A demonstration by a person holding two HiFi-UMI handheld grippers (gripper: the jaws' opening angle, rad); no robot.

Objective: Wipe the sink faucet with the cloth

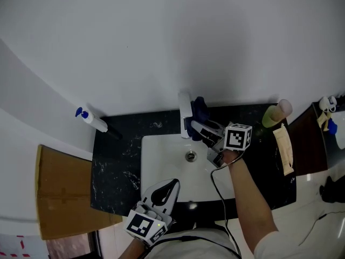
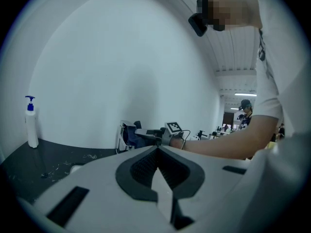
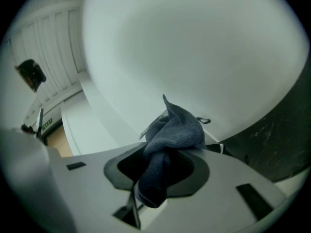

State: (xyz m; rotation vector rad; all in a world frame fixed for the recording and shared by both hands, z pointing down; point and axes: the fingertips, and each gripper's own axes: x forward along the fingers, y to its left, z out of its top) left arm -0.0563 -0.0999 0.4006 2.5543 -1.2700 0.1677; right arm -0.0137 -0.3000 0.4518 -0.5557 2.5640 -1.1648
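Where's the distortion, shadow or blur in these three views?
Head view: even light, soft shadow on the white wall above the chrome faucet. Left gripper view: fisheye bend, black rim. Right gripper view: strongest warp; the dark blue cloth is sharp.

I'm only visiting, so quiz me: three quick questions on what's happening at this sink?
1. True or false: the left gripper holds the cloth.
2. In the head view, on which side of the faucet does the pump bottle stand? A: left. B: right.
3. Fill in: the right gripper is shut on the ____.
Key: 1 false; 2 A; 3 cloth.
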